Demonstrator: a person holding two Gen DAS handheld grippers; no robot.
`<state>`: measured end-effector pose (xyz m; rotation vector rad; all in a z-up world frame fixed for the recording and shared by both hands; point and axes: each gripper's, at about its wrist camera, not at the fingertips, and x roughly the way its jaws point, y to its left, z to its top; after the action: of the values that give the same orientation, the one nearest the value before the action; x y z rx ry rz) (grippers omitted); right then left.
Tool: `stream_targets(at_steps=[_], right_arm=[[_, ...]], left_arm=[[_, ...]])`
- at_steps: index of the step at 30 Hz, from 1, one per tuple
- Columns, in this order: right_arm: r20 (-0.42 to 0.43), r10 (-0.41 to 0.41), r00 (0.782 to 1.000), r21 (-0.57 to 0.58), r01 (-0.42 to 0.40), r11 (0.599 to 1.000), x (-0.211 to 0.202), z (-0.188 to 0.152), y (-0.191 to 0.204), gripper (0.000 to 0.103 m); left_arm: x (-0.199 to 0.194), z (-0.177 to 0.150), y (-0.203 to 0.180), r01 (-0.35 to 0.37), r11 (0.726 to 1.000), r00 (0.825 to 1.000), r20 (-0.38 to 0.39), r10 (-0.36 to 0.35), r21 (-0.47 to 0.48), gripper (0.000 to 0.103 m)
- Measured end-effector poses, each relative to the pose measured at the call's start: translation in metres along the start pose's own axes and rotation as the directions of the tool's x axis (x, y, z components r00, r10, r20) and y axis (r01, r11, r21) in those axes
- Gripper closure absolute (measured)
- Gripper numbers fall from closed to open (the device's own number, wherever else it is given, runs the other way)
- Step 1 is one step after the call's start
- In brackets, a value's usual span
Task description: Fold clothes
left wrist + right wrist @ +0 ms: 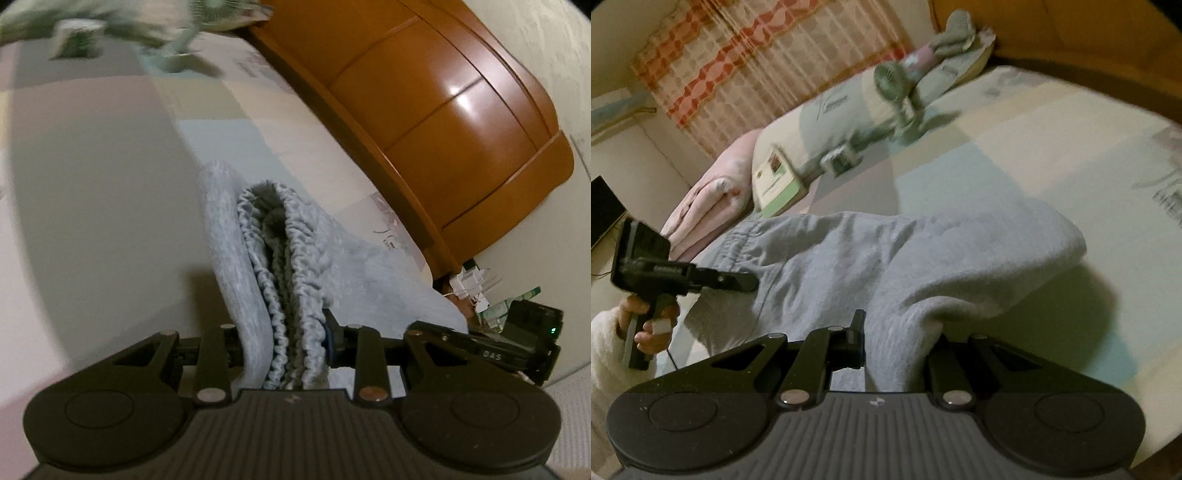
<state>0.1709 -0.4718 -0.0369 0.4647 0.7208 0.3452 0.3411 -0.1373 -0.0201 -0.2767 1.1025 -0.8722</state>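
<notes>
Now the left tongs [291, 343] pinch the stretchy waistband of the grey pants [886, 258]. Over on the other side, the right tongs [897, 350] squeeze a bunch of the same cloth. Both lift the pants up above the bed [1034, 155].

Light grey sweatpants [886, 258] — soft knit, gathered elastic waistband [280, 280] bunched double — lie folded (partly lifted) on the bed.

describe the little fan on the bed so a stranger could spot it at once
On the pastel patchwork bed, look toward the pillows at the far end. The small fan stands upright just before them, pale green with a round grille, unlike the flat boxes nearby.
</notes>
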Motion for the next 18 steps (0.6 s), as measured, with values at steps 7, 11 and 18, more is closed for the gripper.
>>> stream_targets(at_steps=[7, 11, 18], right_arm=[[0.039, -0.041, 0.998, -0.032, 0.042, 0.999, -0.007, 0.047, -0.058, 0.089], [0.054, -0.085, 0.995, 0.079, 0.08, 0.994, -0.013, 0.074, -0.092, 0.089], [0.073, -0.197, 0.978, 0.202, 0.179, 0.963, -0.032, 0.106, -0.121, 0.089]], left_arm=[[0.08, 0.069, -0.037, 0.003, 0.997, 0.998, -0.069, 0.003, 0.078, 0.073], [0.12, 0.121, -0.068, -0.004, 0.994, 0.99, -0.139, 0.02, 0.112, 0.073], [0.195, 0.199, -0.118, -0.022, 0.987, 0.96, -0.272, 0.066, 0.162, 0.073]])
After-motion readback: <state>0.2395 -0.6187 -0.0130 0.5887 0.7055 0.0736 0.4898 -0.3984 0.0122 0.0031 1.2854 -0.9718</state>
